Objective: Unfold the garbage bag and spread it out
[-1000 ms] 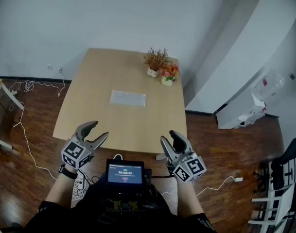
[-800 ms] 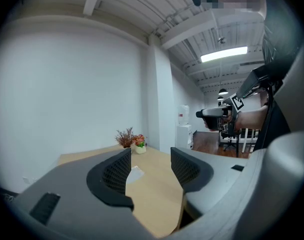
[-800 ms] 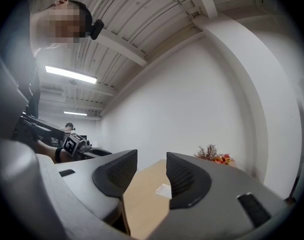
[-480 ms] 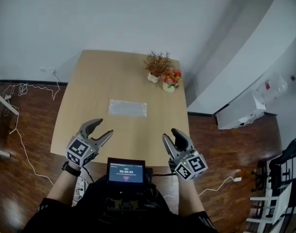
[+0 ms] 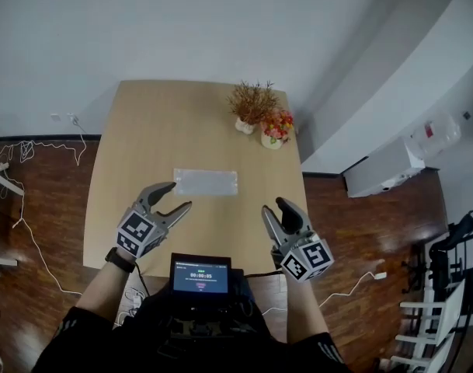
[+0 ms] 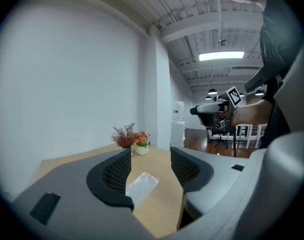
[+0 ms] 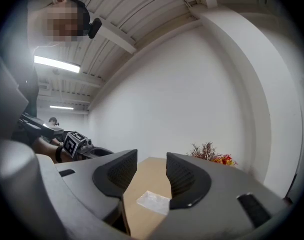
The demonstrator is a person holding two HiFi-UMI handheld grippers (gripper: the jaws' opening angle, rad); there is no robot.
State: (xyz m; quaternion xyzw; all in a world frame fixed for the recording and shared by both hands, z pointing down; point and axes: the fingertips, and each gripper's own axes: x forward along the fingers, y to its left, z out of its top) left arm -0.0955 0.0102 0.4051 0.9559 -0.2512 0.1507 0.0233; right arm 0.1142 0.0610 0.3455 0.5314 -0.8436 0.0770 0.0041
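Our left gripper (image 5: 176, 196) and right gripper (image 5: 273, 208) hover with jaws apart and empty, near the folded garbage bag (image 5: 206, 182), which lies flat in the middle of the wooden table (image 5: 154, 123). We judge it light, limp, slippery film, best pinched at a loose corner.

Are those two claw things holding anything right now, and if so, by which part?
Nothing is held. The left gripper and the right gripper are both open and empty. The folded garbage bag lies flat on the table ahead of them, untouched.
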